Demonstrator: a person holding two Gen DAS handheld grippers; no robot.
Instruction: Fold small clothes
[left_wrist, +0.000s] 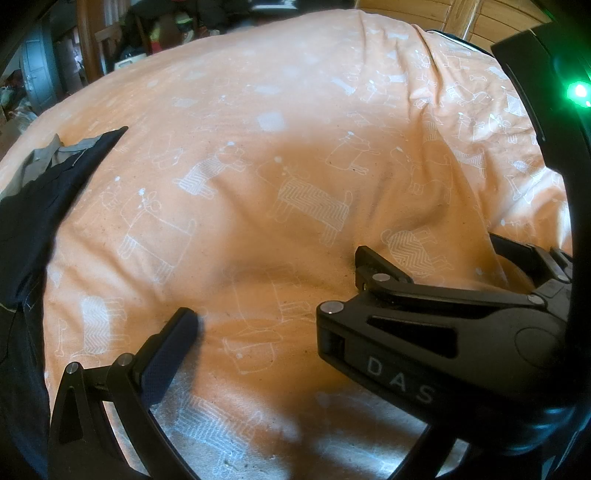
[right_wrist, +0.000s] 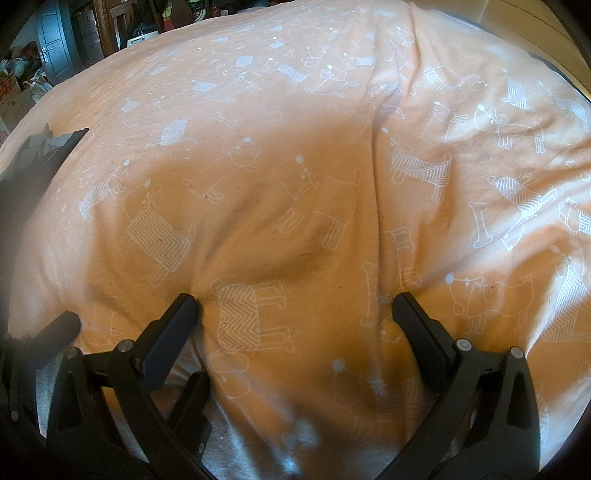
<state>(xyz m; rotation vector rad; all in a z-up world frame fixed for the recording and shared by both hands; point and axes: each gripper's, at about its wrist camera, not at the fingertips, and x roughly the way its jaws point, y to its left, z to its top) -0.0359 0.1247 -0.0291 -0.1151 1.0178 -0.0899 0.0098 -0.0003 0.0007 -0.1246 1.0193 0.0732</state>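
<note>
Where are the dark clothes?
The dark clothes lie at the far left edge in both views, on the orange dog-print cover, left of both open grippers.

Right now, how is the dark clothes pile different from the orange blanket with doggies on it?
The dark clothing is navy with a grey part; the orange bedcover is pale orange with white dog outlines. The clothing is a small bunched heap at the left edge; the bedcover spreads across nearly the whole view. The clothing lies on top; the bedcover is underneath. Both are soft fabric, and neither gripper holds them.
</note>
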